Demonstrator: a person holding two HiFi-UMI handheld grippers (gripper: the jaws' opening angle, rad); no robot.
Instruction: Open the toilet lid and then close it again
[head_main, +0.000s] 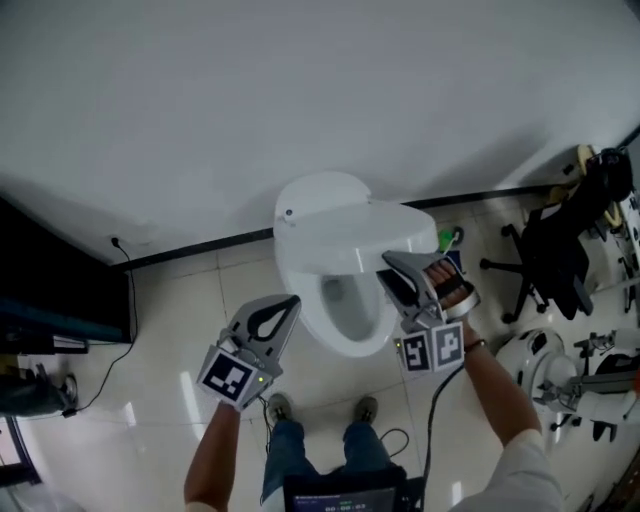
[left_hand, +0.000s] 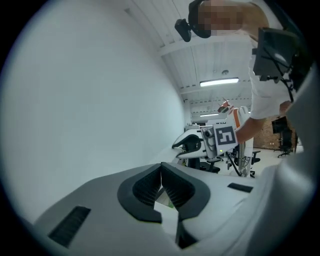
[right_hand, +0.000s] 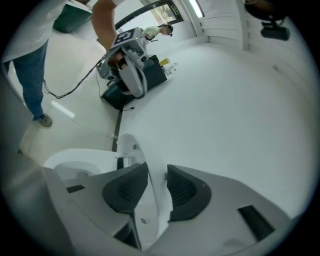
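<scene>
The white toilet (head_main: 345, 335) stands against the wall, its lid (head_main: 370, 235) raised partway over the bowl. My right gripper (head_main: 390, 270) is at the lid's front right edge. In the right gripper view the lid's thin edge (right_hand: 131, 146) runs between the two dark pads of this gripper (right_hand: 157, 182), which is shut on it, with the bowl (right_hand: 85, 162) at lower left. My left gripper (head_main: 290, 303) hovers left of the bowl, apart from the toilet. In the left gripper view its pads (left_hand: 161, 180) meet with nothing between them.
A black office chair (head_main: 555, 250) and white equipment (head_main: 560, 370) stand at the right. A dark cabinet (head_main: 60, 290) with a trailing cable is at the left. A green object (head_main: 455, 238) sits behind the toilet. The person's shoes (head_main: 280, 408) are in front of the bowl.
</scene>
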